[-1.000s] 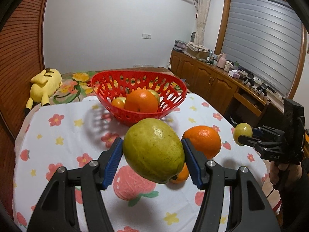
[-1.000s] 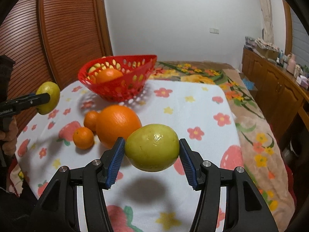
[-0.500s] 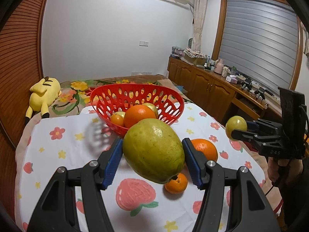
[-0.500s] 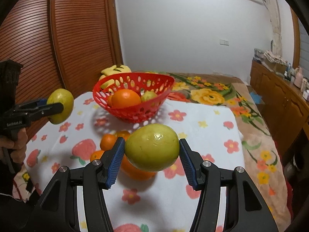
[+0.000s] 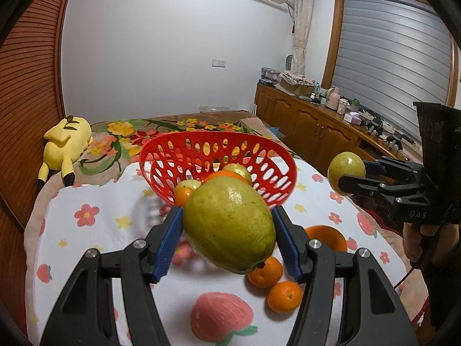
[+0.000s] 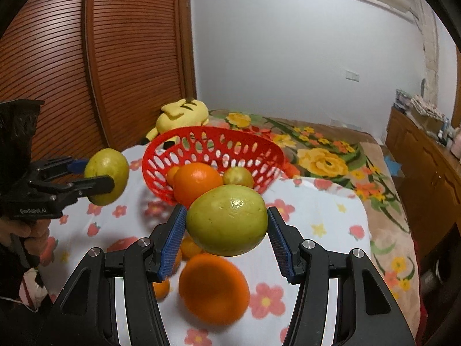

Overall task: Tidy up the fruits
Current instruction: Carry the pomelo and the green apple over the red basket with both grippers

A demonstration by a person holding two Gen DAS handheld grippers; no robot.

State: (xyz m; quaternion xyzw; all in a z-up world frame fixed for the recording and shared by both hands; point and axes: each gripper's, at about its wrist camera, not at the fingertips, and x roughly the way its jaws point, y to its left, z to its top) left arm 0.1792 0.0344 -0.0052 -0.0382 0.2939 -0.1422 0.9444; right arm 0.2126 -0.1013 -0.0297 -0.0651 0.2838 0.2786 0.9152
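left claw [image 5: 227, 226]: clamped on big guava [image 5: 229, 225]
right claw [image 6: 226, 223]: clamped on guava [image 6: 226, 220]
step: carrying both toward red basket [image 5: 259, 151]
next: lift over its rim, release

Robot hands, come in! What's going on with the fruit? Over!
Left gripper shut on a guava, right gripper on another. Basket ahead. Three oranges on the table. Path open.

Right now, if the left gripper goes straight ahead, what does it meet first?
Probably the red basket: its near rim lies directly beyond the green fruit held in the left gripper. Depth is unclear.
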